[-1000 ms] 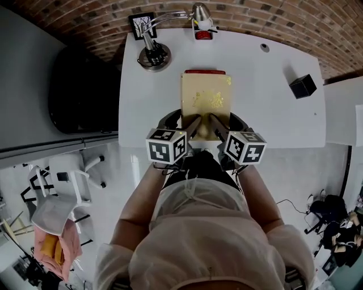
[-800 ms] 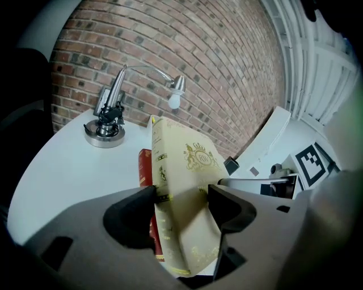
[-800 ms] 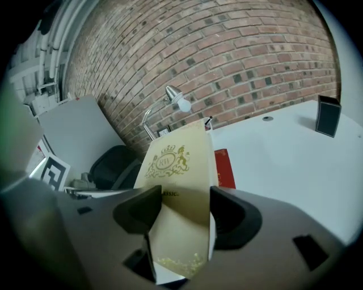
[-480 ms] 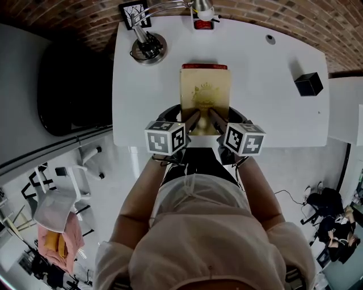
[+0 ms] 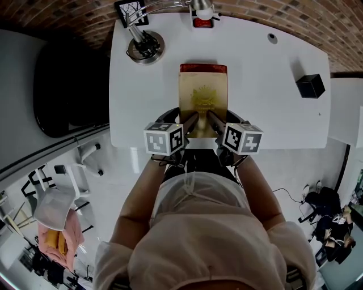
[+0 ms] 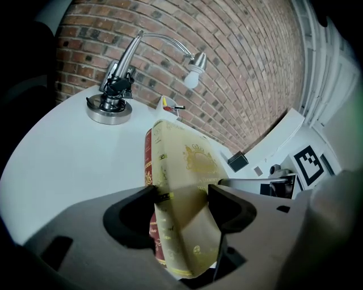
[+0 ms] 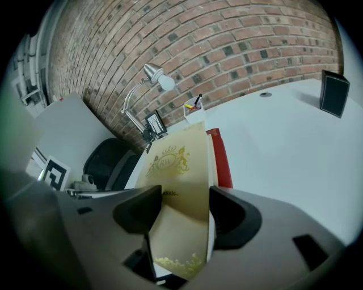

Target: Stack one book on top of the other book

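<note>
A cream book with gold print (image 5: pixel 203 99) lies over a red book (image 5: pixel 203 68), whose far edge shows as a strip beyond it on the white table (image 5: pixel 266 113). My left gripper (image 5: pixel 190 122) and right gripper (image 5: pixel 214 120) are both shut on the cream book's near edge, side by side. In the left gripper view the cream book (image 6: pixel 187 170) sits pinched in the left gripper (image 6: pixel 181 195), with the red book's spine (image 6: pixel 148 164) to its left. In the right gripper view the right gripper (image 7: pixel 184 207) clamps the cream book (image 7: pixel 178 170); the red book (image 7: pixel 218 161) shows to its right.
A desk lamp (image 5: pixel 144 45) stands at the table's far left, with a small picture frame (image 5: pixel 129 10) behind it. A pen cup (image 5: pixel 202 22) sits at the far edge. A black box (image 5: pixel 310 85) is at the right. A black chair (image 5: pixel 68 85) stands left of the table.
Both grippers keep their hold on the cream book. A slightly wider strip of the red book shows at its far edge, and the head view has shifted a little.
</note>
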A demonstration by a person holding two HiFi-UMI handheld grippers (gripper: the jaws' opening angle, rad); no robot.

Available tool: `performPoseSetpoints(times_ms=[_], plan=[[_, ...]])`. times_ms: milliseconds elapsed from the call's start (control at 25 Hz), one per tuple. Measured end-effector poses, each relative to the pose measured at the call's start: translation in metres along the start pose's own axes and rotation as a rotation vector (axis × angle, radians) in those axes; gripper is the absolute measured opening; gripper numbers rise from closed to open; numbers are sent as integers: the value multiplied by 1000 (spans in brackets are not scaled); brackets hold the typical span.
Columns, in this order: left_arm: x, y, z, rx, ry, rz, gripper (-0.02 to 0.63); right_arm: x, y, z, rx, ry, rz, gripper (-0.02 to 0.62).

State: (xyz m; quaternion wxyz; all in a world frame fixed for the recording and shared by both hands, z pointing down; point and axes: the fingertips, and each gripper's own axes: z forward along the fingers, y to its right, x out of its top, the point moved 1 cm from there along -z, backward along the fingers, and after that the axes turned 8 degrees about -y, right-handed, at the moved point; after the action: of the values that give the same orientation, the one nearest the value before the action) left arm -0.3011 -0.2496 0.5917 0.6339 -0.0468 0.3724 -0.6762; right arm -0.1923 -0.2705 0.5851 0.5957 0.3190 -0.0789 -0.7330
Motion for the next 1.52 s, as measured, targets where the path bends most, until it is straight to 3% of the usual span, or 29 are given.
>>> performPoseSetpoints(times_ms=[360, 520, 600, 840, 960, 1080, 1120, 1160, 1200, 1240, 1360, 1520], plan=[[-1, -3, 8, -31, -3, -24, 301, 0, 3, 4, -17, 1, -25, 273], [-6, -8, 12, -82, -7, -123, 310, 1, 4, 5, -30, -8, -60, 275], [-7, -10, 11, -70, -6, -128, 327, 3, 3, 3, -41, -1, -74, 279], [8, -6, -2, 57, 37, 16, 324, 12, 2, -6, -115, 14, -140, 279], [22, 7, -17, 55, 96, 43, 319, 19, 0, -17, -116, 50, -157, 279], [44, 21, -37, 69, 185, 58, 205, 30, -1, -29, -114, 108, -161, 274], [52, 25, -44, 83, 221, 76, 148, 36, -3, -38, -130, 130, -176, 255], [58, 31, -51, 96, 251, 101, 119, 43, -7, -47, -147, 161, -198, 187], [63, 36, -58, 103, 275, 125, 110, 50, -11, -55, -164, 198, -227, 106], [67, 42, -64, 106, 295, 146, 99, 55, -15, -63, -178, 233, -257, 75], [77, 58, -80, 111, 355, 190, 55, 66, -28, -83, -184, 303, -316, 49], [95, 82, -102, 166, 452, 333, 26, 77, -49, -105, -158, 378, -369, 30]])
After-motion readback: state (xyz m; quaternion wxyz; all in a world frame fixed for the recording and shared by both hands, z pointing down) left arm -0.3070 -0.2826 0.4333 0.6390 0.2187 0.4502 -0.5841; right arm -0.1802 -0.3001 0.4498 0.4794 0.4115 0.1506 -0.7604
